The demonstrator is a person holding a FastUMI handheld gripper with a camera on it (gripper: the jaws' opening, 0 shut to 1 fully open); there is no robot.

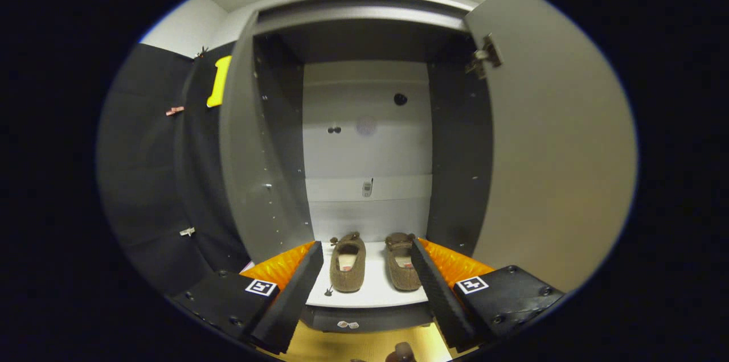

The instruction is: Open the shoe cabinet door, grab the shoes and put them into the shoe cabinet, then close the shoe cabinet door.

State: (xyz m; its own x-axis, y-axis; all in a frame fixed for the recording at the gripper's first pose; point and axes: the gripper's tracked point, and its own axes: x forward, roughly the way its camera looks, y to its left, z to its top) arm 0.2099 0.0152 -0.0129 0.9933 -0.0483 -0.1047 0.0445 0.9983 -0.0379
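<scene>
**Both shoes on the shelf, gripper wide and empty**

Right at the front, the gripper (364, 293) has its fingers (296, 288) spread far apart, clamping nothing, touching nothing. Between them and just beyond their tips sit the two shoes: the left shoe (348, 264) and the right shoe (402, 262), side by side, toes pointing into the cabinet, on the white bottom shelf (370, 292). Below the shelf's front edge lies a strip of wooden floor (364, 345), and a dark rounded object (401, 353) there is cut off, too little to name. A small dark speck rests on the shelf by the left shoe, hard to make out. Further in, the cabinet (364, 140) stands open, its door (558, 145) swung wide to the right, hinge (485, 56) showing near the top. On the pale back panel, a few small fittings are too small to identify.
</scene>
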